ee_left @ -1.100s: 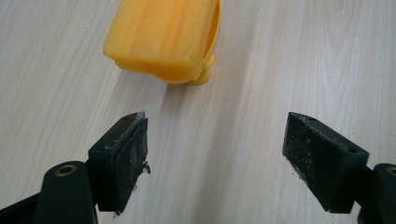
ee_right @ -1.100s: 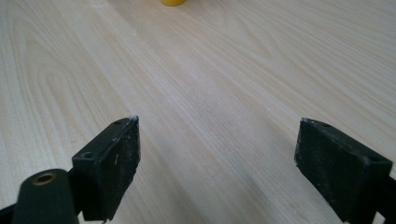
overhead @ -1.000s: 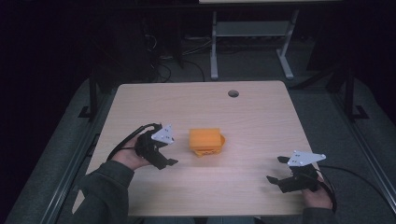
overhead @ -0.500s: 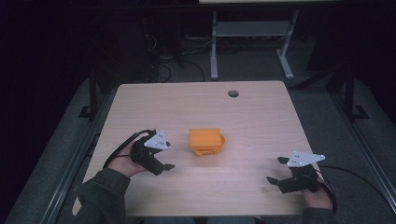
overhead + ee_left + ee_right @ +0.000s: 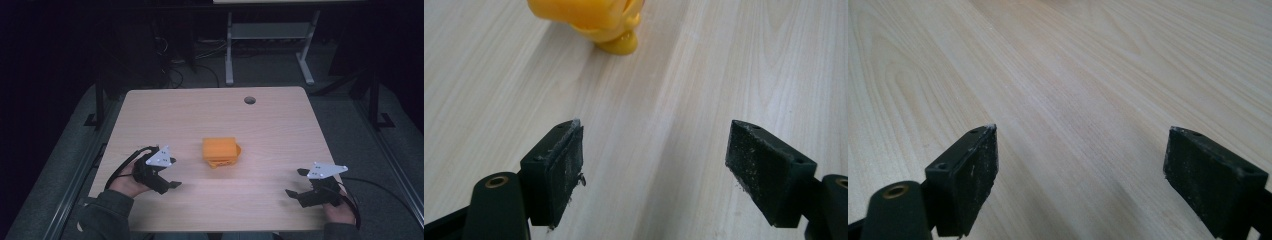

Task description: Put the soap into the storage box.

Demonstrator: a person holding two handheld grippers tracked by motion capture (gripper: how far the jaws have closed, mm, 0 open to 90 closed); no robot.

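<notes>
Orange box (image 5: 220, 151) sits at centre frame in the high view, on the pale wooden table (image 5: 280, 125), untouched. Left gripper (image 5: 172, 184) rests low at lower left of the frame, just short of the box, jaws spread wide and nothing between them; it points roughly toward the box, likely lined up for a grab. Right gripper (image 5: 296, 184) lies at lower right, well apart from the box, jaws also wide and empty, probably parked while the other hand works. Left gripper view: the box (image 5: 591, 20) at the top edge left of centre, showing a rounded lip or foot at its base, a detail the high view blurs; bare wood between the pads (image 5: 566, 165). Right gripper view: wood grain ahead of its wide jaws. The high view alone gives the spacing of both hands and a round hole (image 5: 249, 100) in the table's far side.
</notes>
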